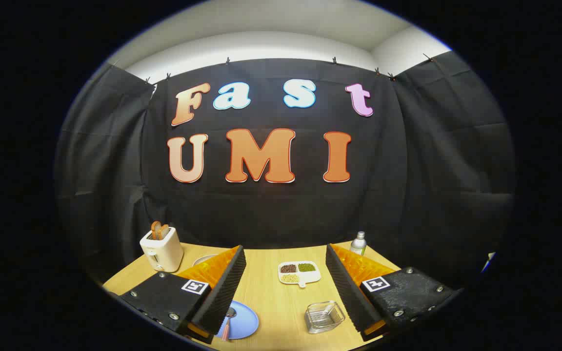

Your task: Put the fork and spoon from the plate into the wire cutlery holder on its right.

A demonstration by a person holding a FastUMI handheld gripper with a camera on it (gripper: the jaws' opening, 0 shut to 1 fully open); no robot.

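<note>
The gripper (286, 292) is held above the wooden table (266, 297) with its fingers wide apart and nothing between them. On the near left lies the blue plate (244, 324), partly hidden by the left finger, with a spoon (229, 319) on it; I cannot make out the fork, and the wire cutlery holder (324, 317) to its right looks empty. Farther away a white divided dish (299, 273) holds three kinds of beans, a toaster (161, 249) on the far left has bread slices in its slots, and a bottle (358, 243) stands on the far right

Bright overhead light, sharp (edges bowed)
</note>
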